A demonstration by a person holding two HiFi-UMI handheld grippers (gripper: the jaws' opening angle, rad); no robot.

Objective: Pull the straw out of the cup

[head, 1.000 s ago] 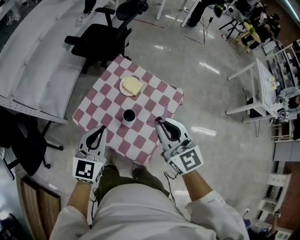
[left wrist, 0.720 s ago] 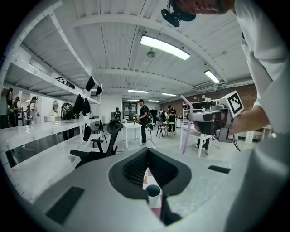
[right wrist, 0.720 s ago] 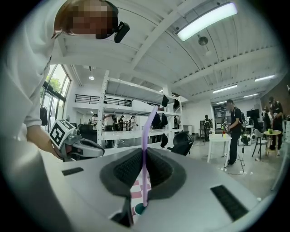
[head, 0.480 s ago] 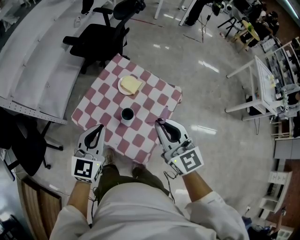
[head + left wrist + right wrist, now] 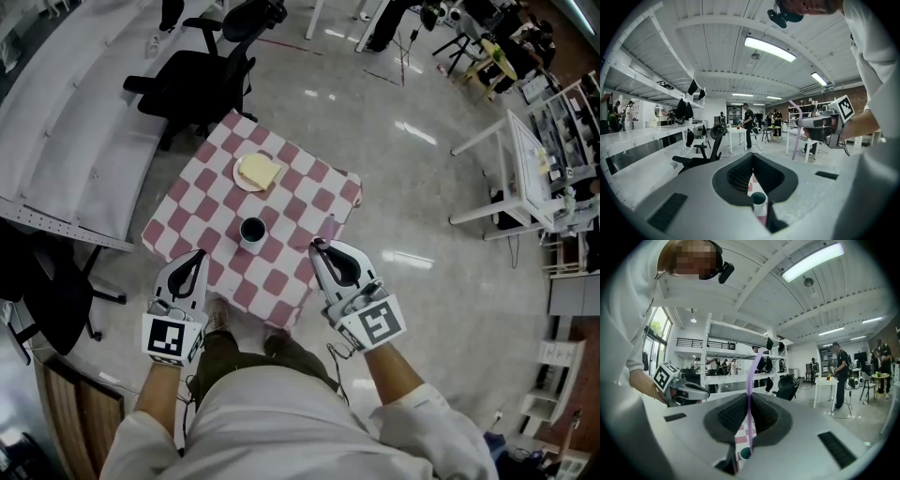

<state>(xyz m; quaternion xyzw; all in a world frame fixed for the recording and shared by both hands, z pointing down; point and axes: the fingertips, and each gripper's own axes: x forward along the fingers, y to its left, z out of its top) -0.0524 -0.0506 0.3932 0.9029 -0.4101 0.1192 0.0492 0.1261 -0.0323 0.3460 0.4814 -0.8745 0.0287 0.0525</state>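
Pinching purple straw (image 5: 750, 376) in right gripper (image 5: 749, 397), jaws nearly together and pressing on it. Stands upright through the jaws, top end curving over, lower end poking out below. Seen in head view as right gripper (image 5: 317, 244) with straw (image 5: 329, 228) at near right edge of checkered table (image 5: 281, 281), clear of the cup and apart from it to the right. Leaves white cup (image 5: 252, 232) upright mid-table, dark inside, between the two grippers and a bit beyond them. Keeps left gripper (image 5: 201, 253) at table's near left edge, jaws (image 5: 752, 155) closed tip to tip, nothing held; cup (image 5: 758, 200) visible past them. Shows plate (image 5: 246, 180) with bread slice (image 5: 262, 171) farther back on table, black office chair (image 5: 197, 80) beyond.
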